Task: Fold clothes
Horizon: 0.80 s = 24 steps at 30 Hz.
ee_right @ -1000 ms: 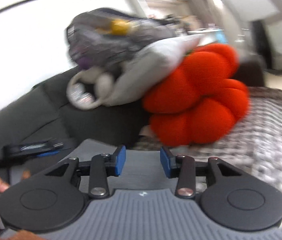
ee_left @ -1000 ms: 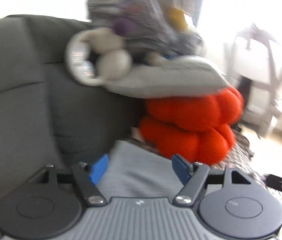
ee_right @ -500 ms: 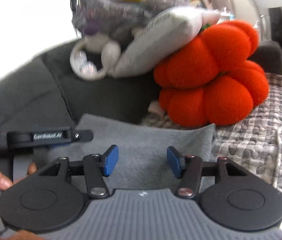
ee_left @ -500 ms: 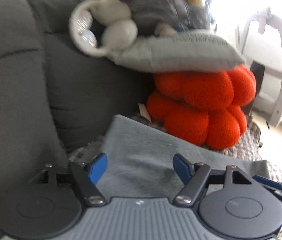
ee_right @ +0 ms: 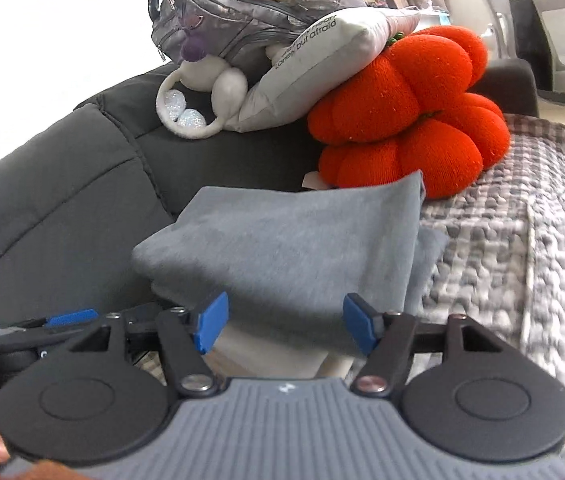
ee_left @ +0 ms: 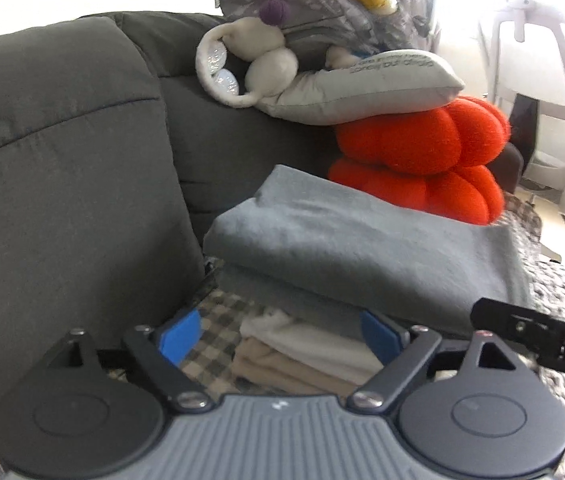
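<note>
A folded grey fleece garment (ee_left: 362, 240) lay on top of a small stack of folded white and beige clothes (ee_left: 302, 356), on a grey-and-white checked blanket (ee_right: 522, 240) spread over a dark grey fabric sofa (ee_left: 62, 160). Just behind the stack sat a bright orange knotted cushion (ee_left: 422, 152), with a pale grey pillow (ee_left: 370, 88) and a silver quilted bag (ee_right: 222, 12) piled above it. The left gripper (ee_left: 278, 338) and right gripper (ee_right: 284, 324) hovered side by side at the stack's near edge, jaws spreading wider, blue pads gripping nothing.
</note>
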Available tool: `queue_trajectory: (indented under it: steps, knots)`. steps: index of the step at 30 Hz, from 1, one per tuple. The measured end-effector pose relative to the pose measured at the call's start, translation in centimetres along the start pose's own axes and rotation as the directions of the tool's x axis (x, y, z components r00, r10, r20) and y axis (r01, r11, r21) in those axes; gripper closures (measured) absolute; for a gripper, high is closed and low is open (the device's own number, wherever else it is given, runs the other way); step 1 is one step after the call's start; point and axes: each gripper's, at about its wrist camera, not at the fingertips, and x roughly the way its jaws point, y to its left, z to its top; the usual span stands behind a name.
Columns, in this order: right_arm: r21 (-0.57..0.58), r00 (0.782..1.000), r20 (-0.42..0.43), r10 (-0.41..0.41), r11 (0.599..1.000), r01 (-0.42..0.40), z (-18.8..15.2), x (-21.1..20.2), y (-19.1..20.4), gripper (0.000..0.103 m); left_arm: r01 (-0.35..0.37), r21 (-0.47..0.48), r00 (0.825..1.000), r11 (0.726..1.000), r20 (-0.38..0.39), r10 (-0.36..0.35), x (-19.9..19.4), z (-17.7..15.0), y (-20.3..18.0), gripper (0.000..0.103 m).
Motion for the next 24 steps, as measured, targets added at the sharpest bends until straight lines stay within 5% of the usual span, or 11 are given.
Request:
queue_trajectory:
  steps: [6, 12, 16, 19, 24]
  knots:
    - [0.039, 0.997, 0.049, -0.053, 0.998, 0.051, -2.3, -3.8, 0.9, 0.023, 0.027, 0.027, 0.999, 0.999, 0.043, -0.028, -2.1, -1.8, -0.6, 0.01]
    - [-0.021, 0.983, 0.13, -0.126, 0.991, 0.13, -3.3, -6.2, 1.2, 0.0, 0.045, 0.059, 0.997, 0.997, 0.064, -0.049, -2.5, -4.2, -1.4, 0.003]
    - [0.054, 0.973, 0.173, -0.152, 0.988, 0.145, -3.3, -7.4, -0.2, 0.0, -0.041, 0.05, 0.996, 0.998, 0.085, 0.036, -2.4, -4.3, -1.9, 0.002]
    - [0.144, 0.978, 0.129, -0.162, 0.979, 0.143, -3.4, -6.4, -0.9, 0.0, -0.071, 0.032, 0.993, 0.997, 0.101, 0.067, -2.7, -4.5, -1.8, 0.001]
    - [0.102, 0.983, 0.069, -0.17, 0.981, 0.163, -3.9, -5.1, 0.5, 0.0, -0.115, 0.036, 0.989, 0.993, 0.096, 0.111, -2.2, -4.8, -1.6, 0.001]
